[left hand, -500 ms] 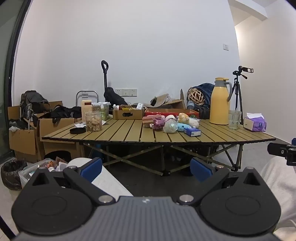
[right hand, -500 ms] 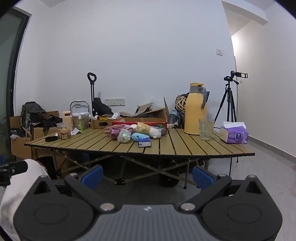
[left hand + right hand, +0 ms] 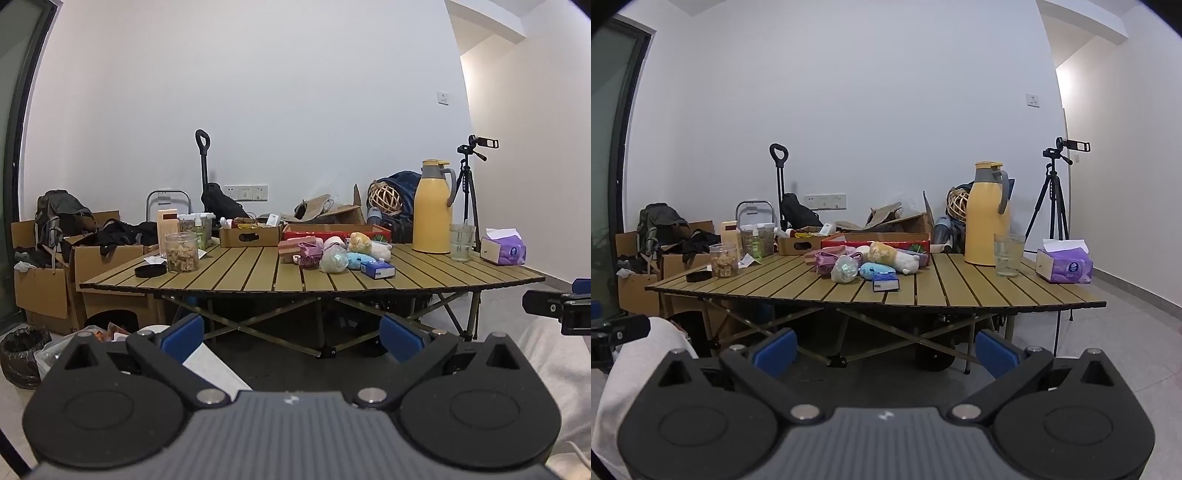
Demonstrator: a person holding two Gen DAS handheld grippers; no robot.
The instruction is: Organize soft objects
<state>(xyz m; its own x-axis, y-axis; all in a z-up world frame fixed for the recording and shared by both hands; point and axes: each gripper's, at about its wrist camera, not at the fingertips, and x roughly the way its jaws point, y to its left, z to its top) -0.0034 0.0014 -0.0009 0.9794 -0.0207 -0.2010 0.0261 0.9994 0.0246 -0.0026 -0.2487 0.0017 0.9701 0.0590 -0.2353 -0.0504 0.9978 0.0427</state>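
The soft things sit in a loose heap (image 3: 332,249) just right of centre in the left wrist view, on the slatted table (image 3: 236,273), well apart from both of your tools. You can pick out a yellow and white plush toy (image 3: 890,254), a light blue plush (image 3: 873,269), a crinkled clear bag (image 3: 844,269), a pink pouch (image 3: 825,260) and a small boxy blue and white pack (image 3: 885,284) lying at the front of the pile. Behind them stands a shallow red cardboard tray (image 3: 879,242), which looks like a likely place to put them, though that is only a guess.

You are at the very start: nothing is picked up yet. Your left gripper (image 3: 291,334) and right gripper (image 3: 886,349) both have their blue-padded fingers spread wide with nothing between them. Next you need to close the distance to the table and choose one item; the plush will squash, so grip its middle.

Hard neighbours: a smooth yellow thermos (image 3: 432,208), a glass tumbler (image 3: 461,242), a purple tissue pack (image 3: 504,251) and a snack jar (image 3: 181,253).
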